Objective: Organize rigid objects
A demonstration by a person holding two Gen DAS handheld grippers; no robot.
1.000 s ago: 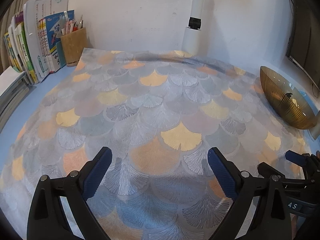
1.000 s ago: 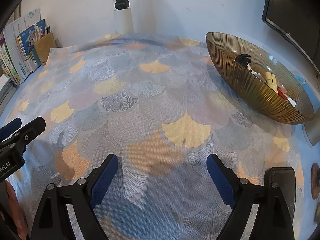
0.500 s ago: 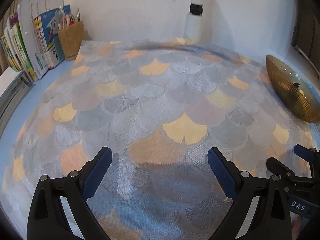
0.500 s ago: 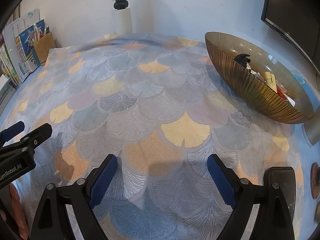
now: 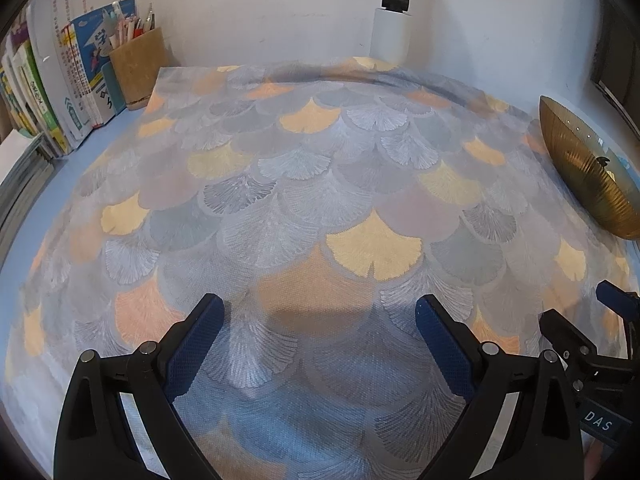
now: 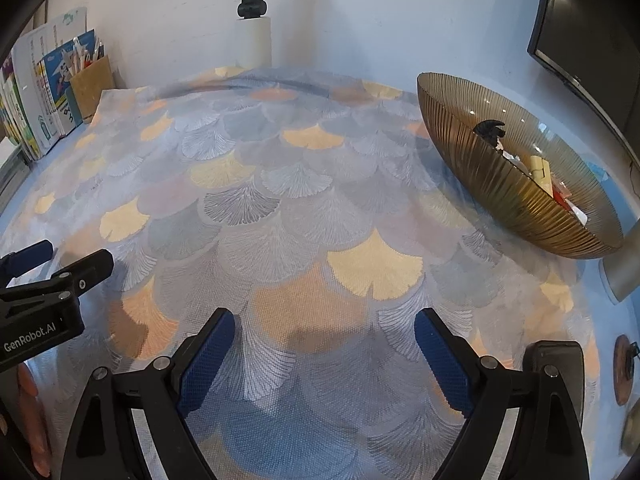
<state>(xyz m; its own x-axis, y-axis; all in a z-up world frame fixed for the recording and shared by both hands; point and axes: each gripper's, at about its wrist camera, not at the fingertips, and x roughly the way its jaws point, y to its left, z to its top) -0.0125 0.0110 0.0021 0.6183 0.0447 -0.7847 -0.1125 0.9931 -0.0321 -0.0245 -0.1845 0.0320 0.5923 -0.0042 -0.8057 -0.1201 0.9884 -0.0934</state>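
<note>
Both grippers, left [image 5: 318, 336] and right [image 6: 324, 346], have jaws spread, empty. Small items [image 6: 538, 168] lie in the ribbed bowl [image 6: 500, 184], right of frame. Probably light, stiff; bowl looks like fragile glass. Pinch items individually.

A mat [image 6: 280, 208] covers most of the table [image 5: 60, 184]. A bowl [image 6: 500, 196] sits at the mat's right edge, small items [image 6: 536, 168] inside it. Books [image 5: 60, 92] and a pen holder [image 5: 136, 68] stand at the table's far left corner. A post [image 6: 256, 40] rises behind the mat's far edge.
</note>
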